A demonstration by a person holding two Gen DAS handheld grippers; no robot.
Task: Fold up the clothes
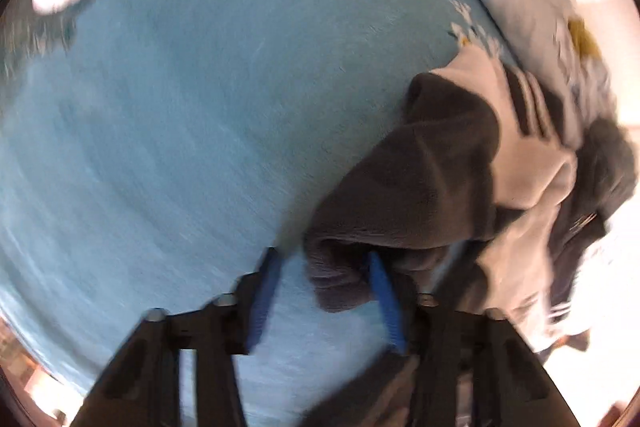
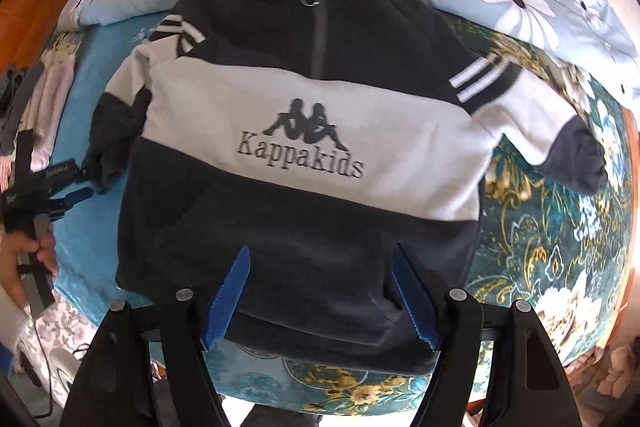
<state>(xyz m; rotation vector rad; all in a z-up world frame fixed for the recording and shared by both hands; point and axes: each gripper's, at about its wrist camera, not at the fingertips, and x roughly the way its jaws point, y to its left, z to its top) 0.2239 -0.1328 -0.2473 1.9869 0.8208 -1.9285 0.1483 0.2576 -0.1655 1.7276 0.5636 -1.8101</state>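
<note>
Two grippers work a dark and white Kappa Kids sweater (image 2: 304, 131) lying face up on a blue bedcover (image 2: 84, 227). Left gripper (image 1: 324, 259), fingers spread, sits at the dark sleeve cuff (image 1: 348, 267), one blue finger under it. Right gripper (image 2: 324, 259) hovers wide open over the near hem

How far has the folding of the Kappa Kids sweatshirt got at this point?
Done: the sweatshirt lies spread front-up on the bed cover, zipper closed. In hand: the left gripper is open at the dark cuff of one sleeve, not yet clamped on it; that sleeve is bunched beside the body. The right gripper hovers open over the hem. Left: both sleeves and the body fold; the far sleeve sticks out.
</note>
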